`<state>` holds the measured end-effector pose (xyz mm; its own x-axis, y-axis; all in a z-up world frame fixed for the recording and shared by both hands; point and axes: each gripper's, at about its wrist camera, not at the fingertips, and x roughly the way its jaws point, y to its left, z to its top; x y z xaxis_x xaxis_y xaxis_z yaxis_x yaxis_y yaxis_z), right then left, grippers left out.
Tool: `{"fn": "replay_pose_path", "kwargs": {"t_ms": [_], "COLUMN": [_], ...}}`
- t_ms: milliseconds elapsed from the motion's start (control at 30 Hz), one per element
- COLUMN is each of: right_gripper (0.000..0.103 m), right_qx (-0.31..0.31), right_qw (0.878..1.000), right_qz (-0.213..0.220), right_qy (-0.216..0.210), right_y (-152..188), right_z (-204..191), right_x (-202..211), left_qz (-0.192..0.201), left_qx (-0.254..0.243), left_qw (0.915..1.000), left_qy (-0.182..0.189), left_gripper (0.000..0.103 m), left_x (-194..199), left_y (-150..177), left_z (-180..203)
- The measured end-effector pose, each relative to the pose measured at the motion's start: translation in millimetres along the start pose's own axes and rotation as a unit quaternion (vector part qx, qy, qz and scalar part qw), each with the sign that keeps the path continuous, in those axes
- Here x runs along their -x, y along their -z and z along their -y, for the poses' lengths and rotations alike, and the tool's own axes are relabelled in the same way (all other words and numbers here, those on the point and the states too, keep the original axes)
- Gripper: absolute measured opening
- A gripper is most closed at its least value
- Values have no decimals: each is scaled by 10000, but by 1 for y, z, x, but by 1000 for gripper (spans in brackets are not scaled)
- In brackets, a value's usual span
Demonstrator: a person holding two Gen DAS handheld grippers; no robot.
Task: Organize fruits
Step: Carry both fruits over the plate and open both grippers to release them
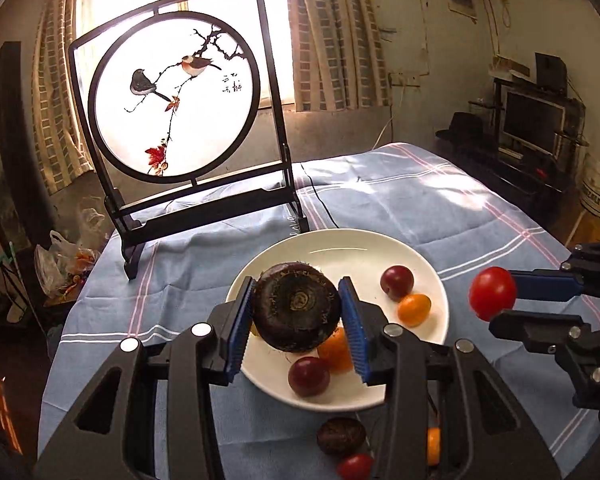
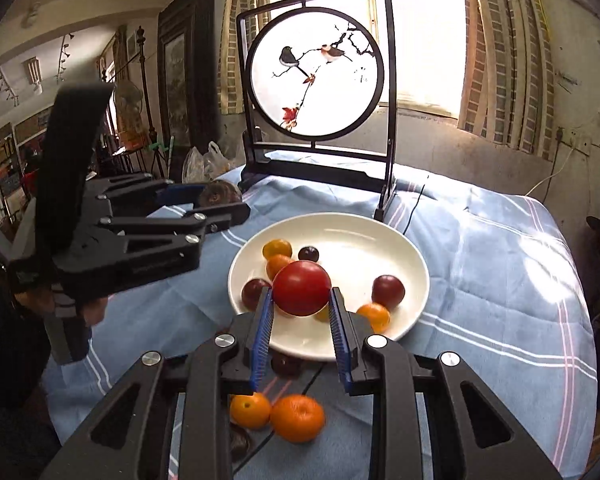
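Observation:
My left gripper (image 1: 296,312) is shut on a dark brown round fruit (image 1: 296,308), held in the air above the near left part of the white plate (image 1: 340,244). My right gripper (image 2: 302,300) is shut on a red tomato (image 2: 302,288), held above the near edge of the plate (image 2: 364,232). In the left wrist view the tomato (image 1: 493,293) hangs to the right of the plate. Several small fruits lie in the plate: dark red plums (image 2: 388,290) and orange ones (image 2: 374,316). Two oranges (image 2: 297,418) lie on the cloth near me.
A framed round bird screen (image 1: 172,96) stands on the blue striped tablecloth (image 1: 420,200) behind the plate. A dark brown fruit (image 1: 341,436) and a small red one (image 1: 354,466) lie on the cloth in front of the plate. Plastic bags (image 1: 64,264) sit beyond the table's left edge.

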<state>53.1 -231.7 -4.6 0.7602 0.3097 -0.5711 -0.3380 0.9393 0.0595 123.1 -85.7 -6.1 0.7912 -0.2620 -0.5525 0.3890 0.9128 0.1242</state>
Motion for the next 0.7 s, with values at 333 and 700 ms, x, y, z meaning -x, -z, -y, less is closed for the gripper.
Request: {"fn": "replay_pose_path", "kwargs": {"t_ms": [333,700], "right_gripper": [28,28], "right_qx": [-441,-738], "right_qw": [9989,9959], "right_qz": [-140,-516], "right_qy": [51,-13], "right_y": [-26,-9], "right_z": [23,34], "right_x": [-65,-104], "left_qz": [-198,-571], "left_qx": [209,152], "left_qw": [9990,9976], "left_qy": [-350,-361], "left_gripper": [41,41], "left_x": [-64,-100], "left_y": [-11,10], "left_z": [-11,-7]}}
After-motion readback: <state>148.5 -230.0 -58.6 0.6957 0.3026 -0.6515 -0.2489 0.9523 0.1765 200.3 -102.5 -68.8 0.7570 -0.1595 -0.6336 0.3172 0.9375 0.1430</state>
